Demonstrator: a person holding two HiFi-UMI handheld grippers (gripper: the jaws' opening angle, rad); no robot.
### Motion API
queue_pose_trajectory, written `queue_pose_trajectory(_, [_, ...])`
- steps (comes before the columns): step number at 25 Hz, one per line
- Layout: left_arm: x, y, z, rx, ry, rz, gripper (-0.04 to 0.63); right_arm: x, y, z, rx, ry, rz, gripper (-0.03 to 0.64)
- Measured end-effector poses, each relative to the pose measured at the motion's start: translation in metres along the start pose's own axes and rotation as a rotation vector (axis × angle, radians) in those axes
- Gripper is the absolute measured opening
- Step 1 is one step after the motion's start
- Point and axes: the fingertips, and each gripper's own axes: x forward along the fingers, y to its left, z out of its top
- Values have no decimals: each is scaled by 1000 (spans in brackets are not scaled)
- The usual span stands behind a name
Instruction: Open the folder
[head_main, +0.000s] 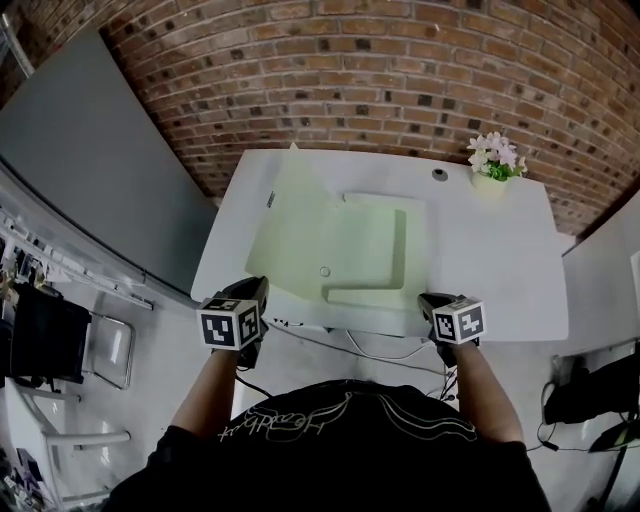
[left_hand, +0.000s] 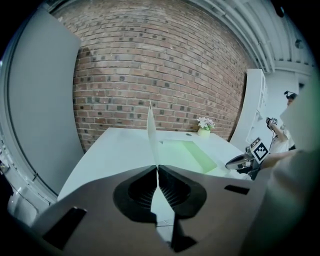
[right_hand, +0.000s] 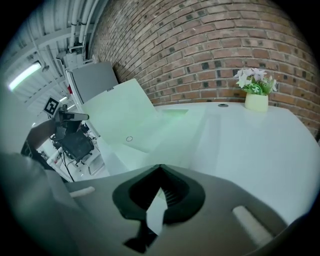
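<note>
The folder (head_main: 375, 250) lies on the white tabletop (head_main: 500, 270), left of centre, with its near edge close to the tabletop's near edge. Its pale green cover (left_hand: 150, 132) is lifted off the inner pocket and stands tilted over the folder's left side. From the left gripper view it appears almost edge-on, as a thin blade rising against the brick wall (left_hand: 150, 60).

The left gripper (left_hand: 156, 169) has its jaws clamped on the cover's near edge. The sheet runs straight out from between the ribbed pads, and this pinch is what holds the cover upright. The grip is low and near the corner, probably so that the whole leaf can pivot about the fold without buckling.

The right gripper (right_hand: 160, 166) sits at the tabletop's near edge, just beside the folder's near right corner. Its jaws are together, and I can see nothing between them. It seems parked there to stay clear of the cover while remaining within reach of the base.

I judge the task about halfway done, because the cover is not yet laid flat. A flower pot (head_main: 492, 165) stands at the far right corner, well out of the way.
</note>
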Motion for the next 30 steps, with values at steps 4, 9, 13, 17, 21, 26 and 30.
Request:
queue_pose_trajectory(4, [2,15,-9,-60,10,-29,14,-1,1,-2,9,7,-33,2])
queue_pose_trajectory(9, [6,33,-21,-159,25,-83,12,-2,-1,-3,46,0,-56,2])
queue_pose_trajectory(13, [12,48,-35,-244,43,-123,12,-3,-3,-4,60,-4,-77,2])
queue_pose_trajectory(17, [15,68,-51,-351,58,-147,12,-1,-1,-3,63,-11,-108,2])
queue_pose_trajectory(21, [24,80,-67,-468,61,-184,12,-5,-3,-5,79,-29,-149,2])
queue_pose_trajectory(26, [37,94,-87,-584,69,-206,14,-6,-4,-5,82,-53,-197,2])
queue_pose_trajectory(30, [48,105,-103,-696,79,-222,14,-7,-3,-6,102,-78,-222,2])
